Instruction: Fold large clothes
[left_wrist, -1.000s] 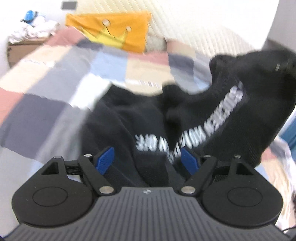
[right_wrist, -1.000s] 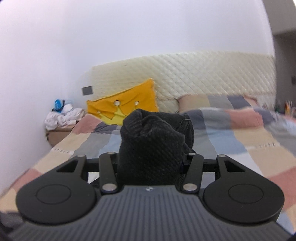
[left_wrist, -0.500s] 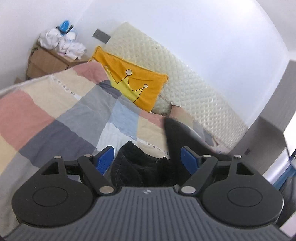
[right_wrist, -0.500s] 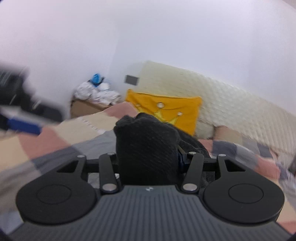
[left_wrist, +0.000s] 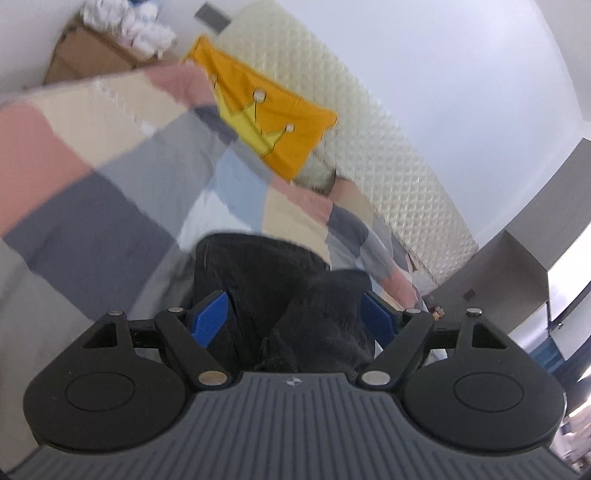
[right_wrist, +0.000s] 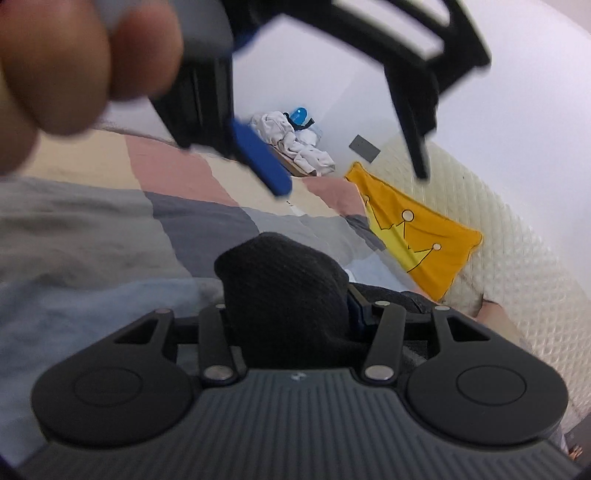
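A black garment (left_wrist: 258, 266) lies bunched on the patchwork quilt (left_wrist: 92, 206), low in the left wrist view. My left gripper (left_wrist: 293, 314) stands open, its blue pads (left_wrist: 210, 317) wide apart with black cloth lying between them. In the right wrist view my right gripper (right_wrist: 288, 310) is shut on a thick wad of the same black garment (right_wrist: 284, 280), which hides most of its pads. The left gripper (right_wrist: 351, 181) also hangs blurred across the top of that view, held by a hand (right_wrist: 55, 66) at top left.
A yellow crown pillow (left_wrist: 269, 122) (right_wrist: 417, 236) leans on the quilted cream headboard (left_wrist: 388, 147). A pile of white clothes (right_wrist: 291, 140) sits on a brown box in the far corner. A grey cabinet (left_wrist: 517, 258) stands to the right of the bed.
Both views have rolled. The right gripper has sunk toward the quilt with its wad of cloth. The left gripper and its hand have come into the top of the right wrist view.
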